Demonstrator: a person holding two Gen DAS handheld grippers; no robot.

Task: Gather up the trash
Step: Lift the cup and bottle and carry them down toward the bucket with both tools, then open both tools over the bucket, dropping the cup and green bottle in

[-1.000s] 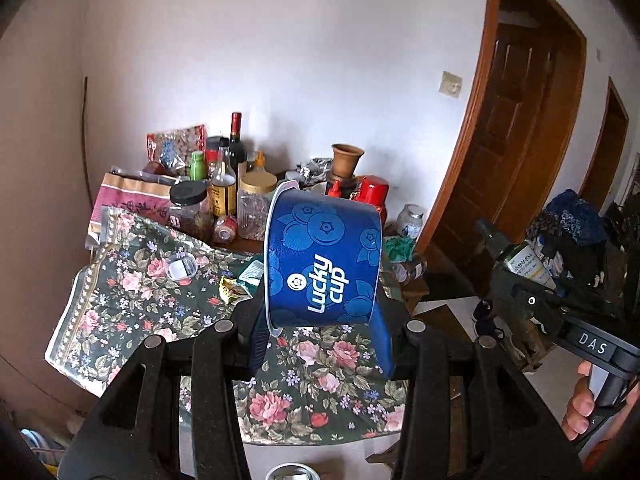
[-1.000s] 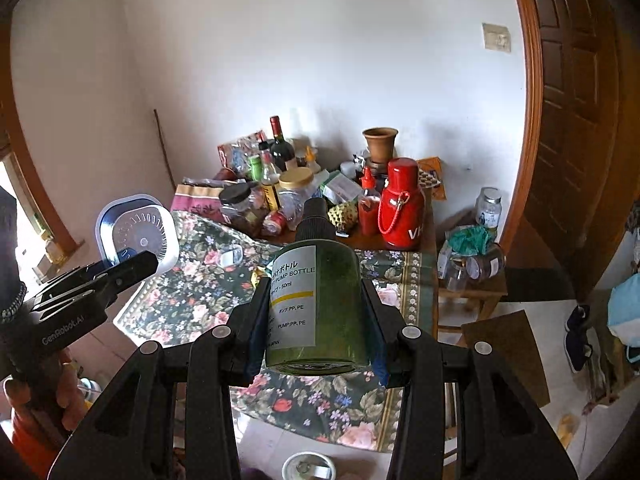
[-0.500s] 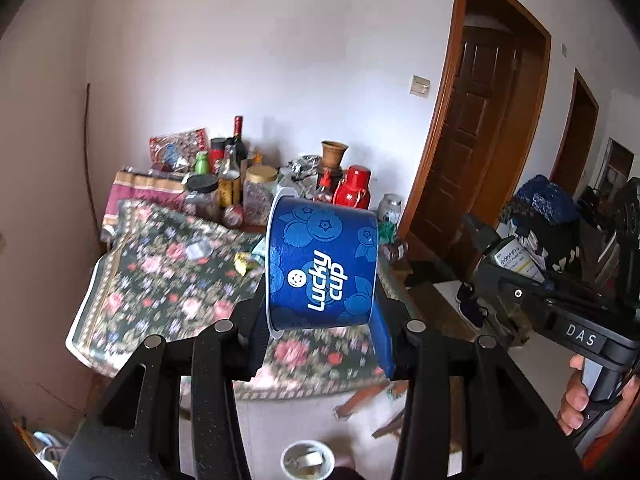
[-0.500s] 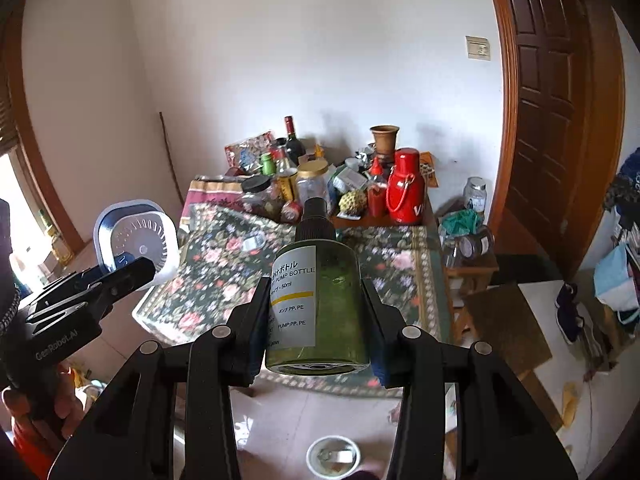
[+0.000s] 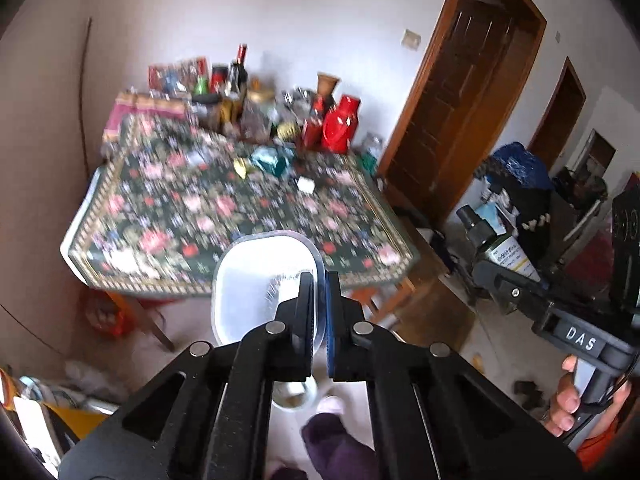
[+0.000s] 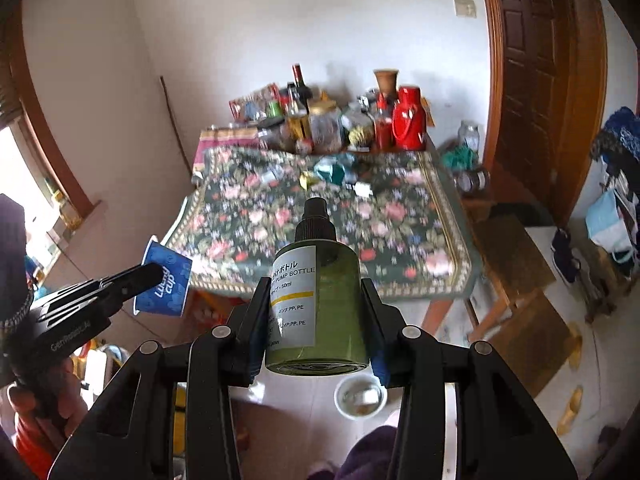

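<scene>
My left gripper (image 5: 320,312) is shut on the rim of a blue "Lucky cup" paper cup (image 5: 260,284), whose white inside faces the camera; the cup also shows in the right wrist view (image 6: 164,280). My right gripper (image 6: 316,312) is shut on a green pump bottle (image 6: 316,304) with a black cap and white label, held upright; the bottle also shows in the left wrist view (image 5: 500,248). Both are held in the air in front of the floral-cloth table (image 6: 320,216). A small white bin (image 6: 360,398) stands on the floor below.
Crumpled wrappers (image 6: 332,172) and a small white scrap (image 6: 362,189) lie on the cloth. Bottles, jars and a red thermos (image 6: 408,124) crowd the table's far edge. A wooden stool (image 6: 516,280) and a brown door (image 6: 544,80) are to the right.
Both grippers have pulled back and up from the table. The left gripper's hold has changed from around the cup's body to pinching its rim, with the cup's opening now facing the camera.
</scene>
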